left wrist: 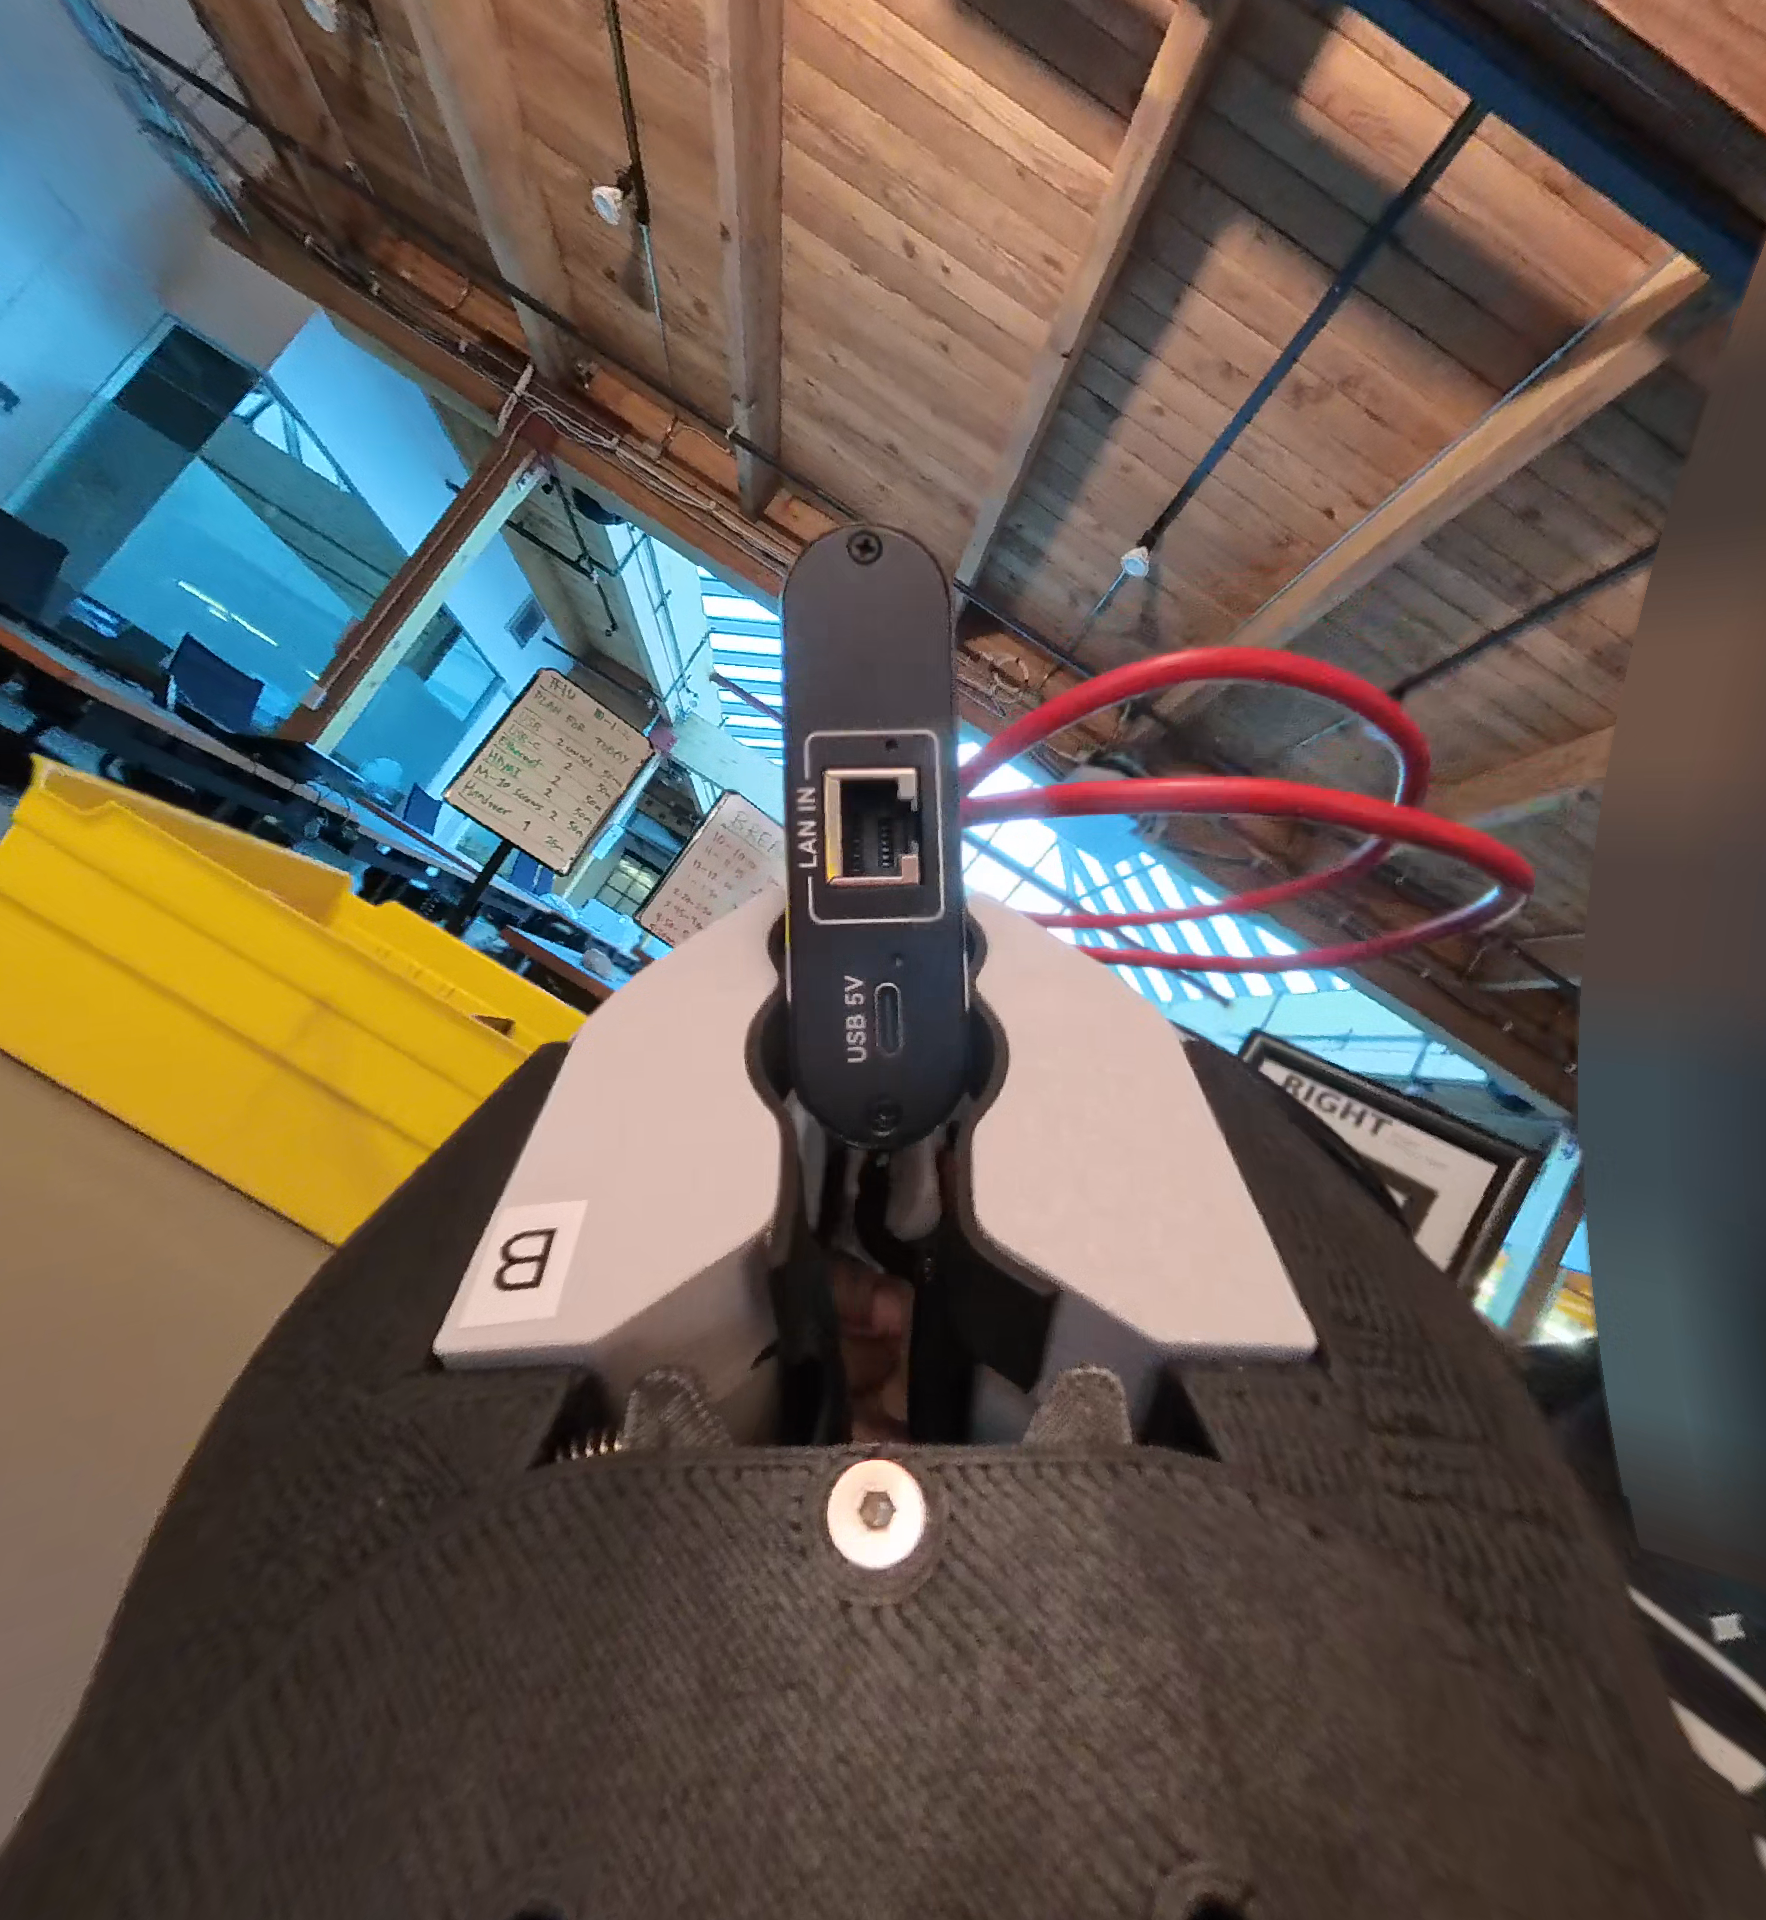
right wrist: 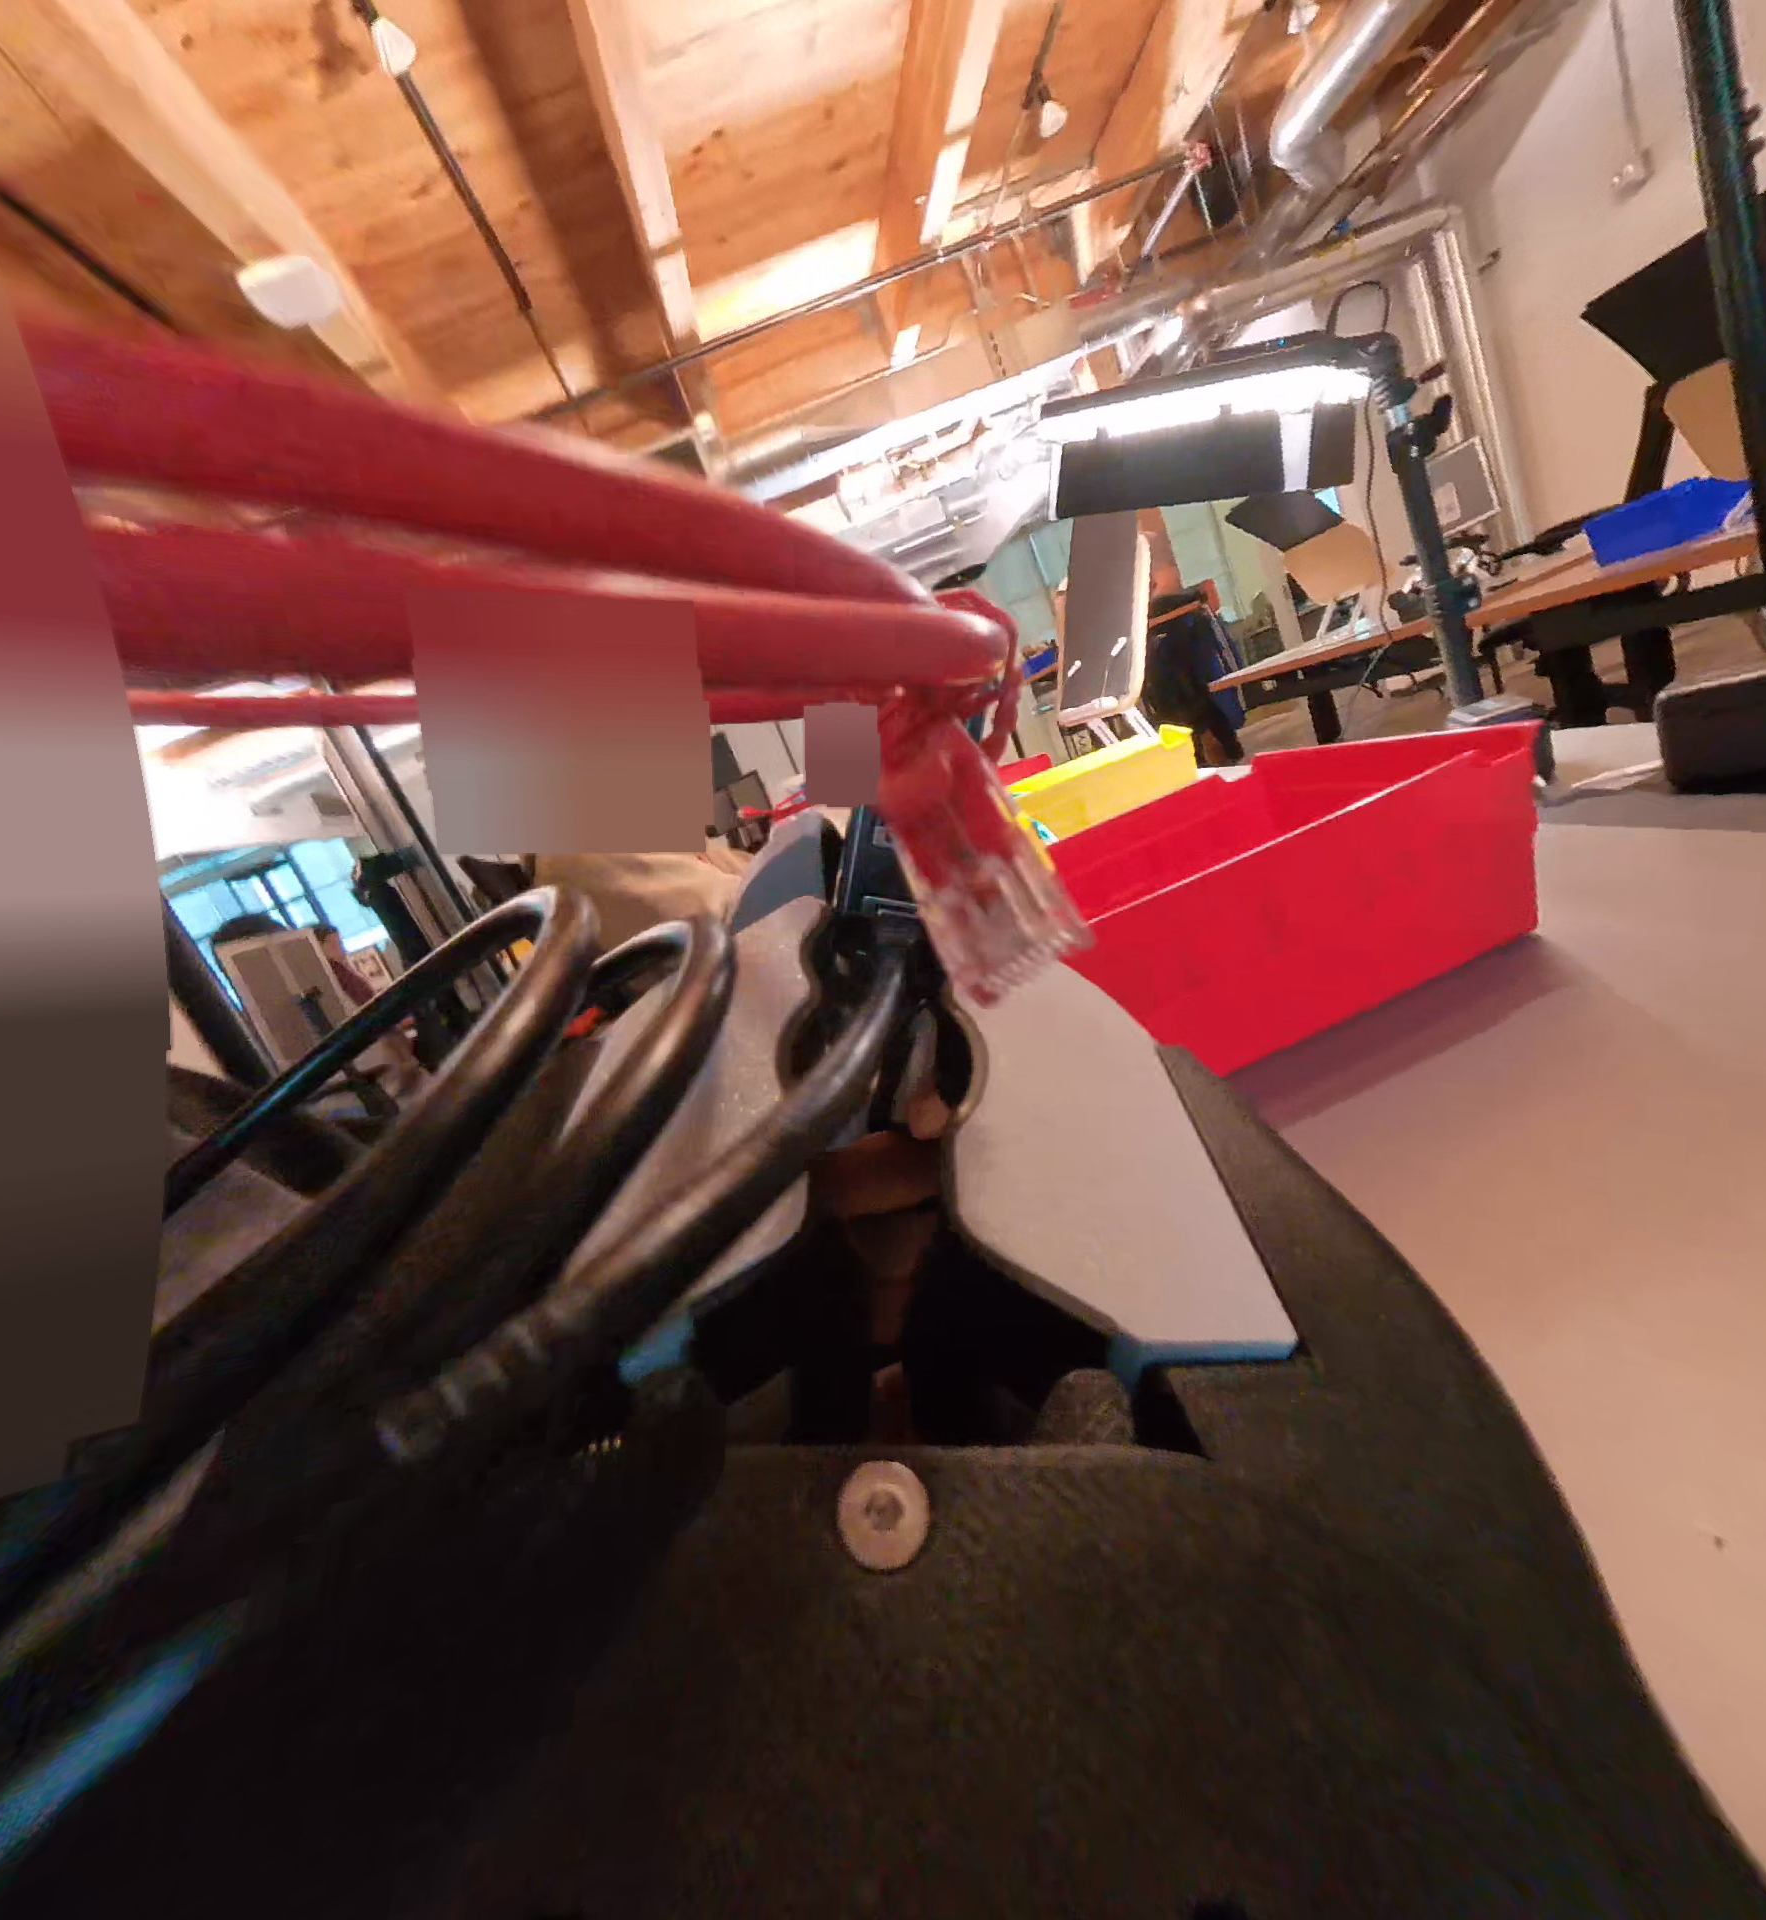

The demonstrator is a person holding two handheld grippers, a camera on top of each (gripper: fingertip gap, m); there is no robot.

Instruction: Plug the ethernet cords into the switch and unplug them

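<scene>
Switch (left wrist: pixel 874 831), a slim black oval-faced box, stands upright in the middle of the left wrist view, its lower end pinched between the grey fingers (left wrist: pixel 671 1122) of the left claw (left wrist: pixel 874 1039). Its network port faces the camera with nothing in it. Loops of red ethernet cord (left wrist: pixel 1274 800) arc out to the right of the switch against the wooden ceiling. A yellow bin (left wrist: pixel 183 987) sits on the grey worktop (left wrist: pixel 79 1351) at the left of that frame.

In the right wrist view the red cord's clear plug (right wrist: pixel 993 883) hangs free near the frame's centre, pointing down and to the right, with the cord bundle running off to the left. Coils of black cable (right wrist: pixel 546 1091) lie over the right claw (right wrist: pixel 889 1039) and hide its left finger, so I cannot tell whether it grips anything. A red bin (right wrist: pixel 1326 883) rests on the worktop at the right.
</scene>
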